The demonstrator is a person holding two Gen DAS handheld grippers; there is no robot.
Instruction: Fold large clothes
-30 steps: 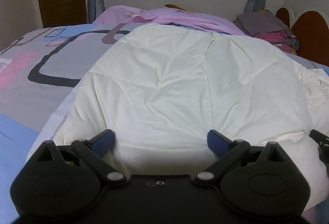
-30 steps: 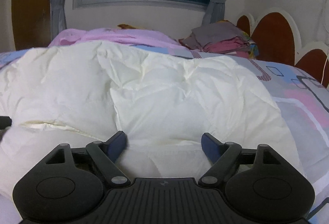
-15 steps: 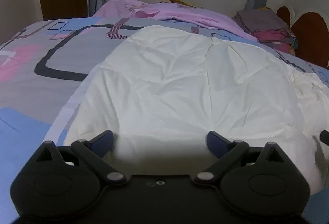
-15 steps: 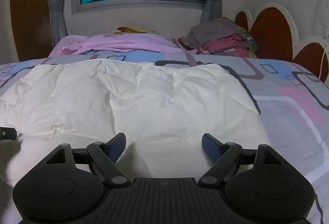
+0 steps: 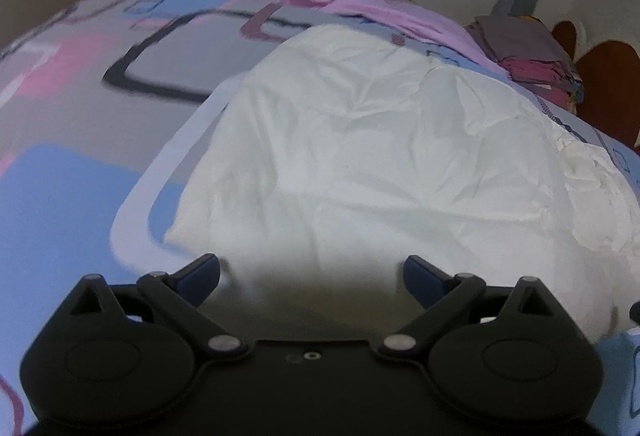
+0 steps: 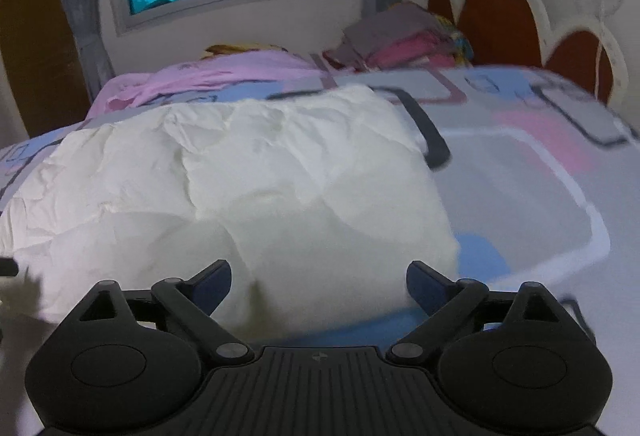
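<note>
Both grippers have drawn back, jaws spread, from the flattened, wrinkled cream duvet (image 5: 380,155).

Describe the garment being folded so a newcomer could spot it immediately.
Start at the patterned bedspread covering the bed. Spread across its middle, nearest both cameras, lies the cream padded garment. It is plain, puffy and crinkled, unlike the pink sheet and the folded clothes stack behind.

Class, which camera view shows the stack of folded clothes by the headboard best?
The right wrist view: the stack of folded clothes sits fairly central, its grey and pink layers visible. In the left wrist view, the stack is squeezed toward the right edge and distorted.
</note>
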